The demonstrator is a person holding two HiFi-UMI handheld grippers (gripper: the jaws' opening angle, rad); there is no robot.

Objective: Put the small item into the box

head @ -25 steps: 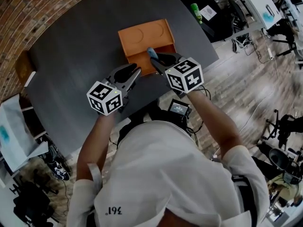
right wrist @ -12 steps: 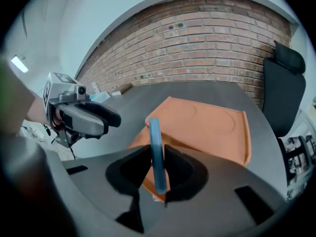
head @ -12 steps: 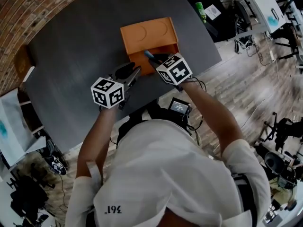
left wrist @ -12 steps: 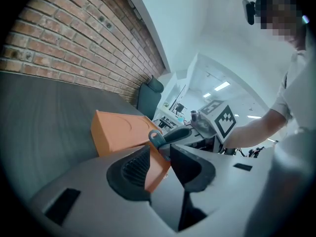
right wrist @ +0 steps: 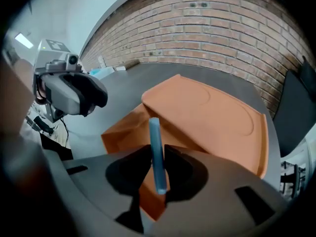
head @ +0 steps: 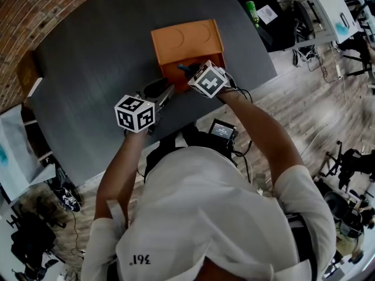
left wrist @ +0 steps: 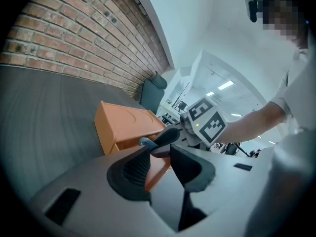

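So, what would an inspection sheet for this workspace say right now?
Surface: dark grey table, matte and flat.
Job's things: orange rectangular box, open on the side nearest the person; thin blue flat strip, held upright over that opening.
Clutter: nothing seen on the table besides the box.
Grippers: right tongs are closed on the blue strip; left tongs are open and empty, just short of the box.
Cables: black cable looped at the right wrist.
Surroundings: red brick wall, wooden floor, white desks, green bottle off the table.
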